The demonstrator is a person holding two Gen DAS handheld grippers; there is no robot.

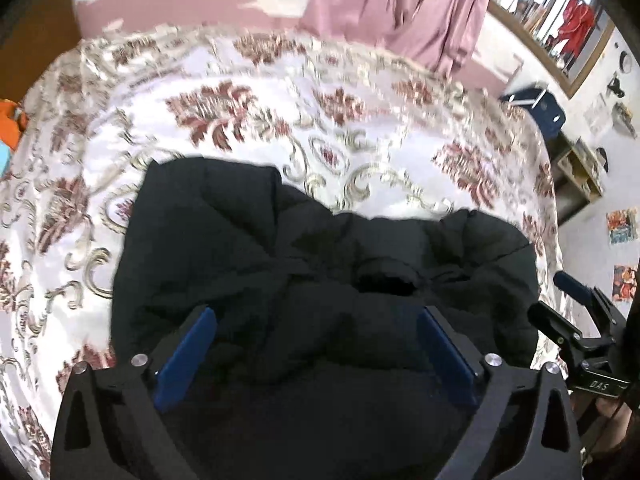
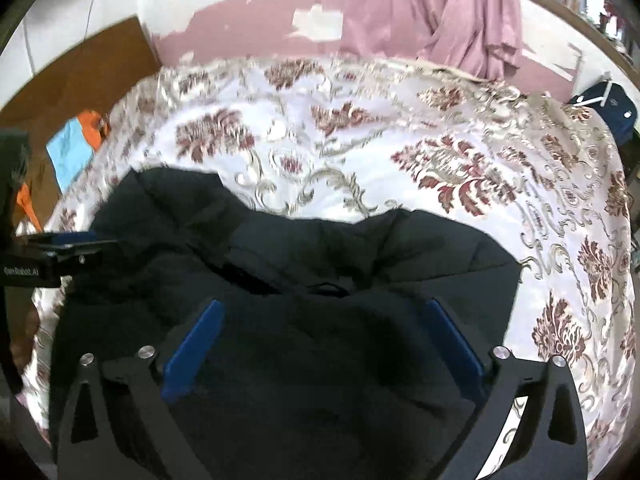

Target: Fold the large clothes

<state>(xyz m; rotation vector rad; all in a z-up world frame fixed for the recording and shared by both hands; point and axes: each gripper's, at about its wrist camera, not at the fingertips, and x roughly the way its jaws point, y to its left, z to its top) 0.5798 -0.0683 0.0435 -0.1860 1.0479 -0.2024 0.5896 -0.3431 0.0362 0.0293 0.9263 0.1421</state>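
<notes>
A large black padded jacket point(image 1: 248, 248) lies bunched on a bed with a white, red-flowered cover point(image 1: 280, 96). My left gripper point(image 1: 316, 316) is open, its blue pads point(image 1: 188, 356) spread wide just above the jacket's near part. The right gripper shows at the right edge of the left wrist view point(image 1: 576, 320). In the right wrist view the same jacket point(image 2: 320, 264) fills the lower middle, and my right gripper point(image 2: 324, 312) is open over it, blue pads point(image 2: 192, 356) wide apart and empty. The left gripper appears at that view's left edge point(image 2: 60, 252).
A pink curtain point(image 1: 424, 8) hangs behind the bed against a peeling pink wall. A dark blue bag point(image 1: 548, 108) and shelves stand at the right. Orange and light blue cloths point(image 2: 76, 144) lie on a brown surface at the left. The bed cover point(image 2: 440, 152) is bare beyond the jacket.
</notes>
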